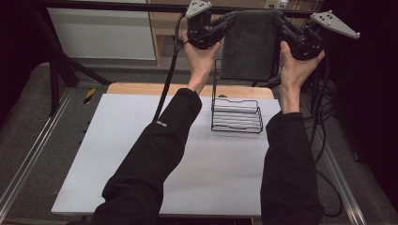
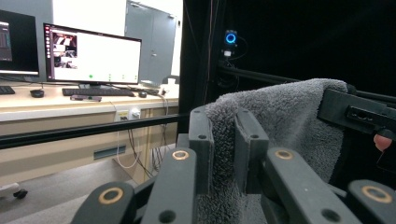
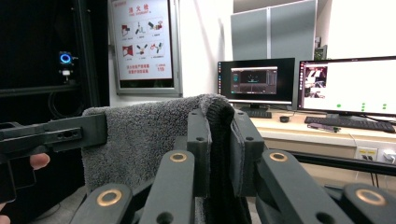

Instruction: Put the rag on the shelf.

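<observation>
A dark grey towel [image 1: 248,44] hangs stretched between my two grippers, held up above the far edge of the table. My left gripper [image 1: 224,24] is shut on its upper left corner, and my right gripper [image 1: 280,22] is shut on its upper right corner. In the left gripper view the towel [image 2: 285,116] is pinched between the two black jaws of the left gripper [image 2: 223,144], with the other gripper at the far corner. In the right gripper view the towel's folded edge [image 3: 140,135] sits clamped in the right gripper [image 3: 219,140]. Below the towel stands a black wire rack [image 1: 236,115] on the table.
The white table top [image 1: 141,154] spreads in front of the rack. A wooden board [image 1: 141,89] lies along its far edge. Cables [image 1: 169,70] trail down from both grippers. Desks with lit monitors [image 2: 91,56] stand beyond the black frame bar [image 2: 88,130].
</observation>
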### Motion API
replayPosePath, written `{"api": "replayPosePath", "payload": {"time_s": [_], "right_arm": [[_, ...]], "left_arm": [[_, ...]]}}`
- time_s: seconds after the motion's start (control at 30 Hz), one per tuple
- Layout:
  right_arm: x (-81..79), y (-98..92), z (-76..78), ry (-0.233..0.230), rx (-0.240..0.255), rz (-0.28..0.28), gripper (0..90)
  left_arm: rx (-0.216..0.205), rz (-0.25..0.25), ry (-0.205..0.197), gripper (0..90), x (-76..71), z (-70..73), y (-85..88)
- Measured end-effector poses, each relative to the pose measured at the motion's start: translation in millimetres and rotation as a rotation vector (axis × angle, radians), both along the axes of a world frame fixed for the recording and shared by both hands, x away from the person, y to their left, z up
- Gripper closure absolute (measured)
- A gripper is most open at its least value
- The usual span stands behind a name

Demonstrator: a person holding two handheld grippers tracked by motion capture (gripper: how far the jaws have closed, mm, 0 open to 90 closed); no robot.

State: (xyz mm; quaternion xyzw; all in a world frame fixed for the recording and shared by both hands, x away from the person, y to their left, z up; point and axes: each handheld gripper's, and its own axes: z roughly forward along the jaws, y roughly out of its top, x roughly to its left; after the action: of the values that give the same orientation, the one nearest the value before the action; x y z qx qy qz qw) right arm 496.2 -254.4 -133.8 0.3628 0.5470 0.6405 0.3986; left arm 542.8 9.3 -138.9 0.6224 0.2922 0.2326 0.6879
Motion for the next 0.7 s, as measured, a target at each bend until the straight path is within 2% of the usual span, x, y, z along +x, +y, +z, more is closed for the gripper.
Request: {"api": "replayPosePath", "payload": {"time_s": [0.23, 0.43, 0.7], "right_arm": [[-0.2, -1.6, -12.8, 0.035, -0.011, 0.003, 80.8], [-3.3, -5.6, -26.3, 0.06, -0.016, 0.005, 80.8], [-10.7, -11.7, -50.8, 0.09, 0.003, 0.017, 80.7]], "left_arm": [[0.014, -0.026, 0.024, 78.5, -0.5, -13.9, 2.3], [0.05, -0.051, 0.031, 78.5, -3.3, -26.4, 2.1], [0.101, -0.074, 0.045, 78.5, -11.1, -40.9, -0.4]]}}
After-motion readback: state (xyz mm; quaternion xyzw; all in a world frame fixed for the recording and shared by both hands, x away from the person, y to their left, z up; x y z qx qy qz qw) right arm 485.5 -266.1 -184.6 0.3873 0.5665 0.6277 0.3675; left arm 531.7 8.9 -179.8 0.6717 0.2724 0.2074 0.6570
